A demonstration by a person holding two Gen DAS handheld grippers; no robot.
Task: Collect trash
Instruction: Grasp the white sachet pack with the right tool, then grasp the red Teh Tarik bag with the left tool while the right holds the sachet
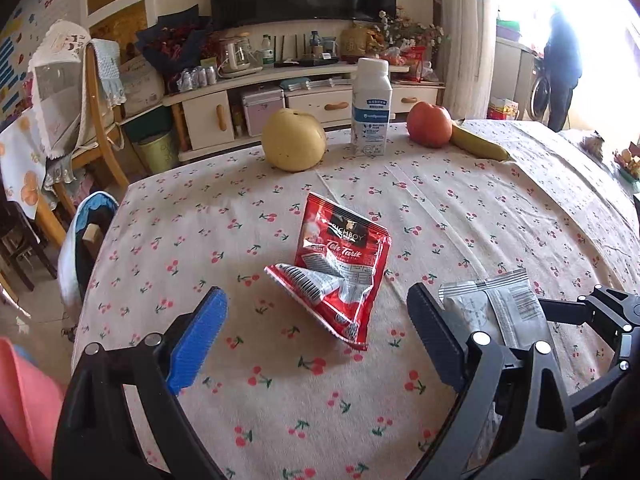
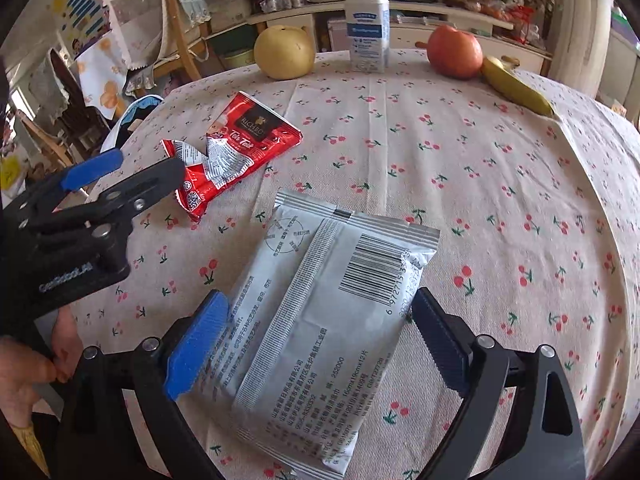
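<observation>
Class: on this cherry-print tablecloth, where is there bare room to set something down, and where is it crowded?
Free: the wide stretch right of the silver packet, below the banana; also the strip between the red sachet and the milk bottle. Crowded: the far edge with pear and apple, and the near-left around both packets.

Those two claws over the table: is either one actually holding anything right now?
No. The left claw stands open around the red packet, and the right claw stands open around the silver packet. Neither grips its packet.
</observation>
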